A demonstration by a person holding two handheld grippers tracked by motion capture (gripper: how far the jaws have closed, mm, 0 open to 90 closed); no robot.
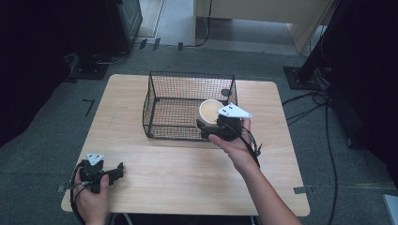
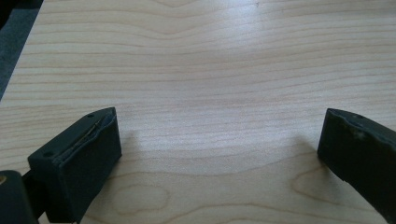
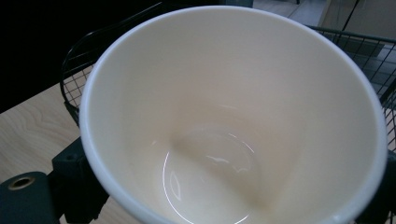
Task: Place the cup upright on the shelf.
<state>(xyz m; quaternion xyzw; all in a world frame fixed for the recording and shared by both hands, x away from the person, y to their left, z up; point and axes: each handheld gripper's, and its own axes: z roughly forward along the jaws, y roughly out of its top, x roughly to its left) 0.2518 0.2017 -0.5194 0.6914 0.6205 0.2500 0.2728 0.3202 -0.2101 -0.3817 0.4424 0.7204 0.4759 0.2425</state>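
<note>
Right now your right gripper (image 1: 212, 127) is up at the near right corner of the black wire basket (image 1: 155, 101), and its jaws are closed on a cream paper cup (image 1: 210, 110). From the high view, the cup sits just at the basket's near wall, at the right end, with its open mouth facing up. You cannot tell from there if the cup is resting on the basket floor or is held a little above it. In the right gripper view the cup (image 3: 233, 116) is very close and you look right down into it. It is empty and clean inside, with a shiny round bottom. One dark jaw pokes out on each side of the cup, touching its outside. The basket wires (image 3: 74, 84) show behind the rim.

Your right hand (image 1: 234, 145) reaches in over the bench (image 1: 187, 164), and the grey three-cornered plate (image 1: 233, 111) on top of the gripper sits just beside the cup.

Your left gripper (image 1: 115, 171) is well apart from all that, down by the near left corner of the bench, held in your left hand (image 1: 91, 197). In the left gripper view its jaws are wide apart with nothing between them, just bare pale wood (image 2: 210, 93). They are low over the bench top.

The basket stands in the middle of the bench, toward the far side.
</note>
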